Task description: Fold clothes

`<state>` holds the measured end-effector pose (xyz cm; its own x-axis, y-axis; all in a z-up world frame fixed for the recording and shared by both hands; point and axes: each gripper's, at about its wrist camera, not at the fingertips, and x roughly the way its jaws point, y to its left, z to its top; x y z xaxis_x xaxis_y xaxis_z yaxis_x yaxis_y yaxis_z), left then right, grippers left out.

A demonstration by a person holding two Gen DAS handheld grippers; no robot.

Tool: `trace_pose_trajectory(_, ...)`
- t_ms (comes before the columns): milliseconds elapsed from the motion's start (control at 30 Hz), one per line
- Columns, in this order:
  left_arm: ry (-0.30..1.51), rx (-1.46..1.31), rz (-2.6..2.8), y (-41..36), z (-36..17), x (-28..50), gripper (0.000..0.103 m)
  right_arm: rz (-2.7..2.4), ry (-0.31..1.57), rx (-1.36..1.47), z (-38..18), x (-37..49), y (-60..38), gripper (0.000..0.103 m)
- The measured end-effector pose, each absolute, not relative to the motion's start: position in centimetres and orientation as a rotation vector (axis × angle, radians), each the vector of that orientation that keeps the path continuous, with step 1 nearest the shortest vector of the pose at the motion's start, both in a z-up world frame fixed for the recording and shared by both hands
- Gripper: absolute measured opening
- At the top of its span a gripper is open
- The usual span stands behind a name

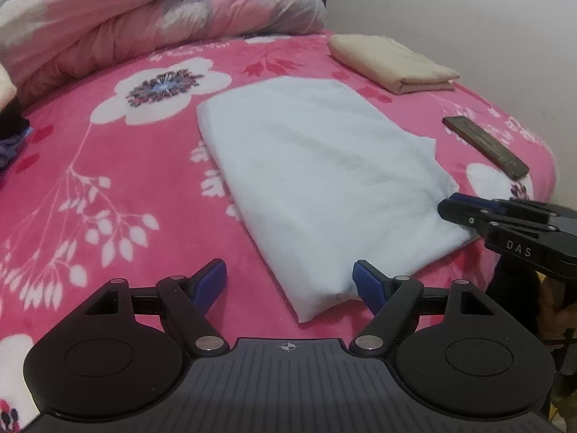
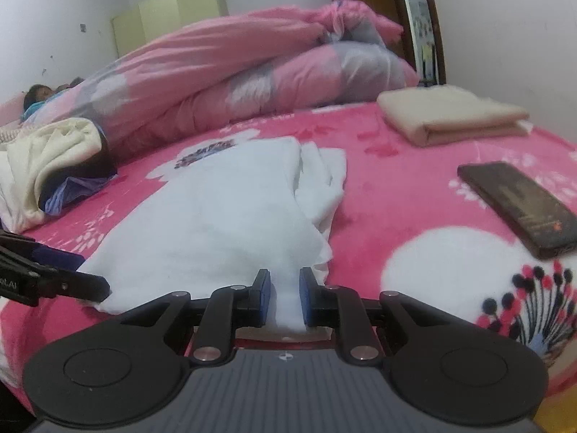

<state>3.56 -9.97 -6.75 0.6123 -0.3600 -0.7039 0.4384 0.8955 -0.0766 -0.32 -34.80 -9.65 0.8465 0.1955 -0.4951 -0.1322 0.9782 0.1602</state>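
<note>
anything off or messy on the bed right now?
The white garment isn't squared: in the right wrist view loose layers splay out past its right edge, unlike the neat beige folded cloth. A dark phone lies on the pink blanket beside it. Nothing damaged.

Counts, both wrist views

2 grippers: left gripper [image 1: 290,283], right gripper [image 2: 285,297]. 1 white folded garment [image 1: 317,180] on 1 pink floral blanket [image 1: 108,180]. 1 beige folded garment [image 1: 393,61] further back near the wall. 1 dark phone [image 1: 485,146] lying flat. 1 bunched pink-and-grey quilt [image 1: 144,18] at the far side. 1 loose heap of unfolded clothes [image 2: 54,166] at the left; items in the heap can't be counted separately. 1 person [image 2: 39,95] lying beyond the quilt. 1 pale cabinet [image 2: 169,14] against the back wall.
</note>
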Motion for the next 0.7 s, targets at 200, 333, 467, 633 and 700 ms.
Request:
trace_pose_trajectory(200, 0.689, 0.129, -0.464, -9.6, -4.9, 2.0, 0.088, 0.175, 0.462, 0.050, -7.0, -1.8, -33.6, 0.019)
trace_pose_trajectory(333, 0.691, 0.176, -0.472, -10.0, -4.8, 1.2, 0.088, 0.156, 0.481, 0.092, -7.1, -1.8, -33.9, 0.019)
trace_pose_trajectory(467, 0.692, 0.283, -0.540, -11.0, -5.7, -0.4, 0.093, 0.156, 0.497, 0.179, -7.1, -2.3, -35.1, 0.020)
trace_pose_trajectory(633, 0.680, 0.291, -0.468, -11.5, -6.5, -0.3, 0.092, 0.165, 0.505, 0.175, -7.1, -2.1, -34.8, 0.020)
trace_pose_trajectory(700, 0.678, 0.246, -0.439, -10.9, -6.3, 0.1, 0.092, 0.174, 0.508, 0.171, -7.1, -2.0, -34.5, 0.020)
